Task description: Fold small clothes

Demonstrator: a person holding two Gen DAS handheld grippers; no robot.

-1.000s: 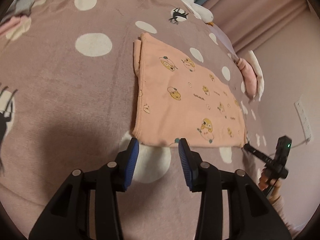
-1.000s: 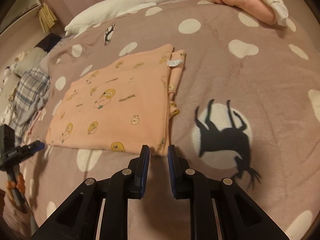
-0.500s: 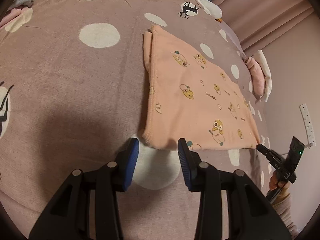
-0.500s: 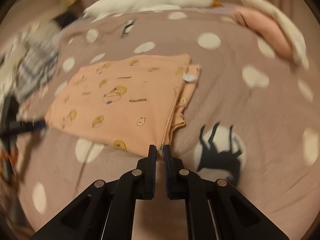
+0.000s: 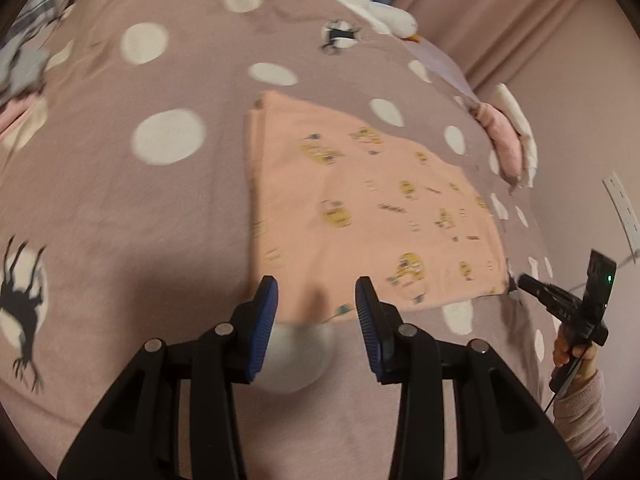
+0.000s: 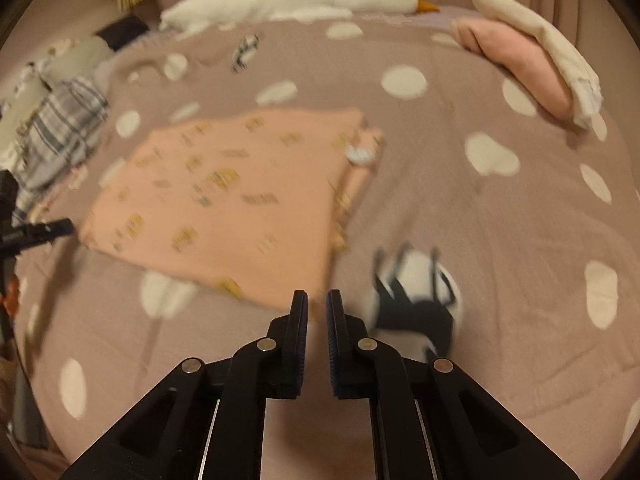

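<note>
1. Peach-coloured folded garment (image 5: 360,208) with little yellow cartoon prints is lying flat on the bed, on a mauve blanket (image 5: 140,208) with white polka dots and black deer silhouettes.
2. Left gripper (image 5: 316,300) is spread wide, blue pads on either side of the garment's near edge, right at the hem. Can't tell if it's actually touching the cloth, everything's kinda blurry.
3. Right gripper (image 6: 317,306) is narrowed down to a thin slit, tips sitting at the near corner of the garment (image 6: 224,200). Whether any fabric is actually pinched between them, I can't tell, the corner is smeared by blur.
4. From the left view you can see the right gripper (image 5: 520,282) poking at the garment's far-right corner, held by a hand in a pink sleeve.
5. Other stuff on the bed: a white goose plush (image 6: 296,0) up by the curtains, a folded pink and cream pile (image 6: 532,52) off to the right, and some plaid cloth (image 6: 56,128) on the left side, well apart from the garment.
6. One layered folded edge of the garment has a small white tag (image 6: 360,155) showing.
</note>
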